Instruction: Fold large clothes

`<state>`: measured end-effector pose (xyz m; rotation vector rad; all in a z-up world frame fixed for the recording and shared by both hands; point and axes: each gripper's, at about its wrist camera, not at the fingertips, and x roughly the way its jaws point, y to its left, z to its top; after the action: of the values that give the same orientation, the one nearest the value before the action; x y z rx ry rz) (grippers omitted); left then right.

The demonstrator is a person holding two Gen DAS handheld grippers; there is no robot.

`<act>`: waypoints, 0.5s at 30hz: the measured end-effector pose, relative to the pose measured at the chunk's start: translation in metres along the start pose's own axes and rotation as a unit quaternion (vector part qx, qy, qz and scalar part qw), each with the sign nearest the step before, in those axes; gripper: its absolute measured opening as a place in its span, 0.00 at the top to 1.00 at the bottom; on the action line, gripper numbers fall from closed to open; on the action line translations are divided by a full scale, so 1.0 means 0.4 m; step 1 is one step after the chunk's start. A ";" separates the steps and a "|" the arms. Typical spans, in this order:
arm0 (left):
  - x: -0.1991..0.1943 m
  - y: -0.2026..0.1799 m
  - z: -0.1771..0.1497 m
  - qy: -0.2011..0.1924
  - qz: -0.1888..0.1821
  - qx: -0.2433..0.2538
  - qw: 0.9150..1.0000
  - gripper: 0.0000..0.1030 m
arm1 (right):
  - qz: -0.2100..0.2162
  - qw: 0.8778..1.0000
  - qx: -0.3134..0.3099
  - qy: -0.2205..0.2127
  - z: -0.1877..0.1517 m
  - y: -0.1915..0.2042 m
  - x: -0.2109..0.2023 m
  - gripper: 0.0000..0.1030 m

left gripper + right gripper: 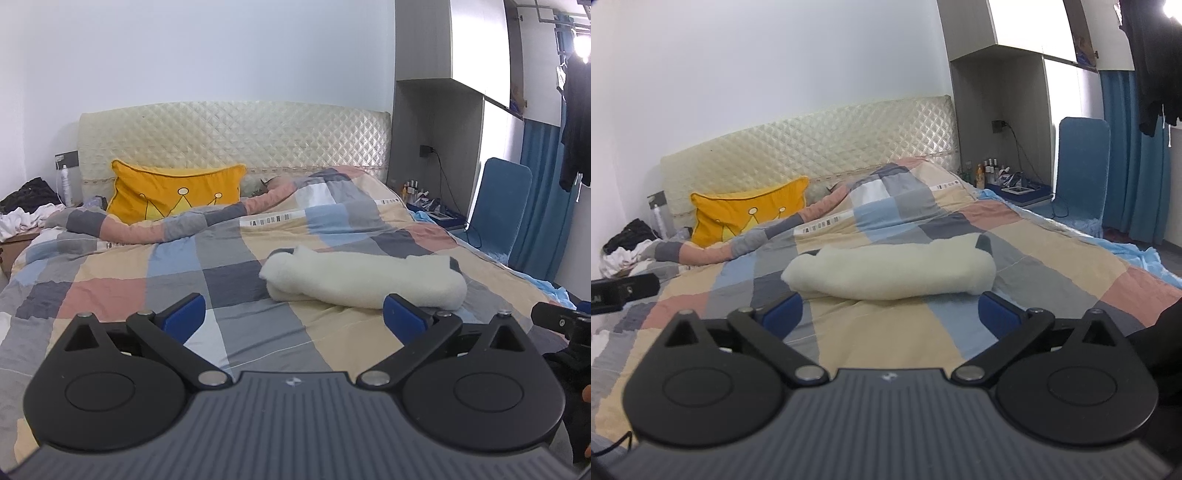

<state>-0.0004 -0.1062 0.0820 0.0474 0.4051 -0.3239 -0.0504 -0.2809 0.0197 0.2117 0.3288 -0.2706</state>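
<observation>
1. Left gripper [294, 318]: jaws spread wide, blue pads far apart, nothing between them; only the checked quilt [122, 280] shows in the gap.
2. Right gripper [891, 314]: jaws likewise wide open and empty, poised over the quilt.
3. Folded cream fleece garment [364, 277]: lies as a thick, long bundle on the bed, centre right of the left wrist view and centre of the right wrist view [890, 275]. It sits just beyond both sets of pads; neither touches it.
4. A dark patch of fabric shows at the bundle's right end in both views.
5. Background: yellow crown cushion [173, 194] at middle left against the quilted headboard [236, 136]; blue chair [1080, 166] at right.
</observation>
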 end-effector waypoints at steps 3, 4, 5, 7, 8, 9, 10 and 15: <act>-0.001 -0.007 -0.001 0.001 -0.003 0.007 1.000 0.00 | 0.004 1.000 0.004 0.000 0.000 -0.004 0.000 0.00; -0.001 -0.008 -0.001 0.001 -0.003 0.008 1.000 0.00 | 0.004 1.000 0.005 0.001 0.000 -0.006 0.001 0.00; -0.001 -0.010 -0.002 0.001 -0.003 0.008 1.000 0.00 | 0.003 1.000 0.005 0.002 0.000 -0.007 0.001 0.00; -0.005 -0.013 -0.004 -0.004 -0.006 0.012 1.000 0.00 | 0.004 1.000 0.004 0.002 0.000 -0.006 0.001 0.00; -0.007 -0.014 -0.005 -0.005 -0.008 0.013 1.000 0.00 | 0.003 1.000 0.002 0.003 0.000 -0.005 0.000 0.00; -0.007 -0.016 -0.004 -0.005 -0.008 0.013 1.000 0.00 | 0.003 1.000 0.002 0.005 0.002 -0.004 0.001 0.00; -0.006 -0.011 -0.003 -0.006 -0.008 0.013 1.000 0.00 | 0.003 1.000 0.002 0.007 0.003 -0.004 0.002 0.00; -0.008 -0.009 -0.003 -0.006 -0.008 0.011 1.000 0.00 | 0.003 1.000 0.002 0.009 0.002 -0.001 0.001 0.00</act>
<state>-0.0048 -0.1086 0.0820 0.0629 0.3899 -0.3437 -0.0499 -0.2817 0.0202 0.2190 0.3451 -0.2633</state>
